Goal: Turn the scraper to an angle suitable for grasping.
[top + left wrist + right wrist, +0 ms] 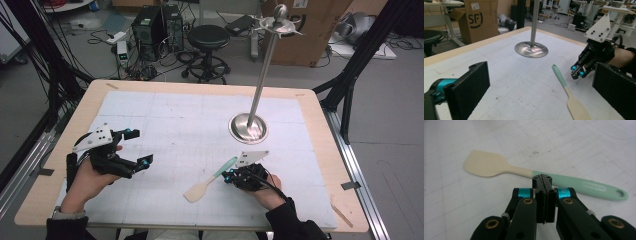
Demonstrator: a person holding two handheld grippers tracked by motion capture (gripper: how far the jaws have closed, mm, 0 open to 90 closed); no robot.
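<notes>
Here the right gripper (pixel 545 185) has its two jaws pressed flat together with nothing between them, their tips just in front of the middle of the one spatula (pixel 541 175), which lies flat across the centre of the right gripper view; whether the tips touch it I cannot tell. The left gripper (pixel 139 147), at the left of the high view, holds its two jaws wide apart and empty above the white mat (pixel 165 115). One metal stand (pixel 248 127) rises right of centre on the wooden table (pixel 320 135).
</notes>
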